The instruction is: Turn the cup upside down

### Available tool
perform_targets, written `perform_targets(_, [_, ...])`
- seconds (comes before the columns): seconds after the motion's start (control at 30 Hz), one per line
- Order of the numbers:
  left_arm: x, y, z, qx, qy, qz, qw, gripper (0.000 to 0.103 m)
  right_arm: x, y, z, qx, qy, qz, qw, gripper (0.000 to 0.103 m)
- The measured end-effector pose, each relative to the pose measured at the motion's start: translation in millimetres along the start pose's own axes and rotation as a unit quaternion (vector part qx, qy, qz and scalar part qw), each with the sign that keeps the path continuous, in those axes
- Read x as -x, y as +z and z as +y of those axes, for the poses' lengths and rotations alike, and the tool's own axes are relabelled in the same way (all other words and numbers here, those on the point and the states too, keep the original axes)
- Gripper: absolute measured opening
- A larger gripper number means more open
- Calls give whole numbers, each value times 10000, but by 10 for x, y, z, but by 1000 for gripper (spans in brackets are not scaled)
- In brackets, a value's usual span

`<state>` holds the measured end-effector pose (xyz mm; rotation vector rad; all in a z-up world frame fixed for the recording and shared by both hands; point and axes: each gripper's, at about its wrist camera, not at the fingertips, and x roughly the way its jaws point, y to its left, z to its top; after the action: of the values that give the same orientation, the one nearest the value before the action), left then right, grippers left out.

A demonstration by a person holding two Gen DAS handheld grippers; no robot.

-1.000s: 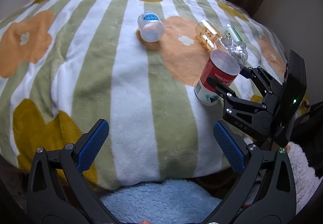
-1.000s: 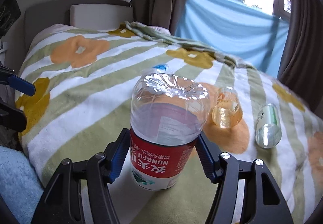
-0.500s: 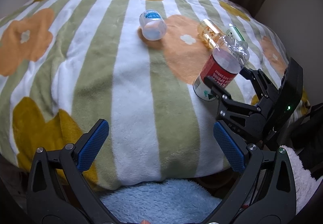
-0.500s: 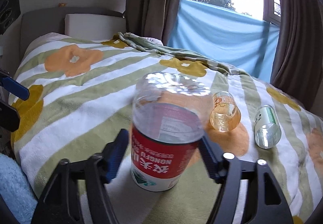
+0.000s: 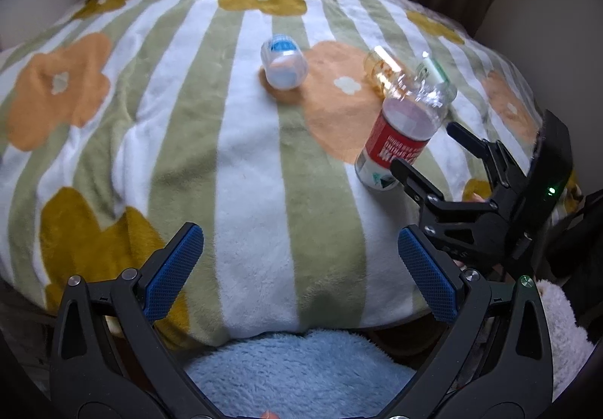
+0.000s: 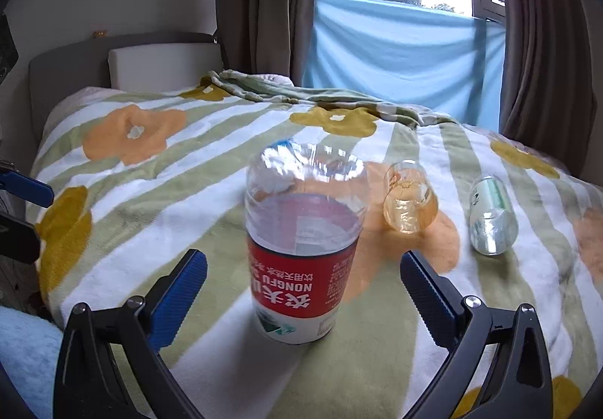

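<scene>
My right hand-held gripper (image 6: 303,296) wide, empty. Cup (image 6: 303,249) stands upside down on bed (image 6: 188,230) between fingers, untouched; flip looks done. Left hand-held gripper (image 5: 297,272) wide, idle. Beyond cup: amber cup (image 6: 409,202), clear cup (image 6: 492,217) on sides. Next: back away without nudging.

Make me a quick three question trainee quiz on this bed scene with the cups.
1. True or false: the right gripper is shut on the red-label cup.
2. How many cups lie on their sides on the blanket? A) one B) two C) three
3. Fill in: the red-label cup's label text reads ____ way up.

Key: 1 false, its jaws stand open either side of the cup, apart from it. 2 C: the blue-label cup, amber cup and green-label cup. 3 wrong, meaning upside down.
</scene>
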<state>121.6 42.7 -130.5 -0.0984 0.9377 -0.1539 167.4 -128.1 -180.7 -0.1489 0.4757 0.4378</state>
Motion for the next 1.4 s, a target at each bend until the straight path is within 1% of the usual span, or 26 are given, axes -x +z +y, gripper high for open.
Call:
perform_targets(0.13, [222, -14, -49, 20, 9, -274, 9996, 103, 333, 147, 21, -6, -1, -90, 10000, 102])
perform_targets(0.2, [328, -19, -68, 29, 36, -419, 9991, 103, 569, 246, 44, 44, -66, -173, 9998, 102])
perform_targets(0.27, [486, -14, -95, 49, 56, -670, 9977, 103, 840, 362, 55, 52, -205, -224, 9995, 102])
perform_targets(0.3, [592, -9, -114, 48, 71, -860, 9963, 103, 954, 416, 54, 20, -260, -220, 9994, 102])
perform_targets(0.33, [691, -5, -130, 36, 99, -1043, 9945, 103, 1150, 497, 42, -82, -322, -306, 9990, 102])
perform_targets(0.4, [902, 4, -175, -9, 142, -1491, 9887, 103, 1497, 603, 15, -310, -305, -691, 9967, 102])
perform_targets(0.43, [1038, 1, -213, -74, 174, -1769, 9840, 103, 1651, 640, 10, -403, -320, -866, 9949, 102])
perform_targets(0.47, [1176, -1, -252, -150, 213, -2048, 9785, 103, 1856, 701, 7, -511, -479, -1043, 9921, 102])
perform_targets(0.53, [1418, -11, -341, -293, 319, -2538, 9663, 103, 2057, 781, 26, -611, -853, -1129, 9880, 102])
perform_targets(0.57, [1505, -19, -378, -343, 358, -2695, 9617, 103, 2175, 821, 28, -704, -1068, -1136, 9853, 102])
perform_targets(0.63, [1643, -44, -446, -386, 384, -2911, 9551, 103, 2321, 838, 40, -847, -1274, -1189, 9811, 102])
perform_targets(0.73, [1758, -138, -507, -434, 413, -3123, 9481, 103, 2447, 824, 96, -859, -1577, -1264, 9756, 102])
perform_targets(0.87, [1817, -240, -574, -554, 561, -3246, 9426, 103, 2545, 742, 131, -963, -1703, -1315, 9718, 102])
perform_targets(1.0, [1829, -272, -603, -572, 565, -3252, 9422, 103, 2584, 726, 134, -935, -1865, -1292, 9694, 102])
perform_targets(1.13, [1867, -300, -603, -503, 453, -3263, 9428, 103, 2600, 734, 113, -1001, -1838, -1329, 9688, 102])
perform_targets(1.4, [1883, -316, -602, -514, 475, -3268, 9425, 103, 2638, 707, 107, -1045, -1904, -1334, 9670, 102])
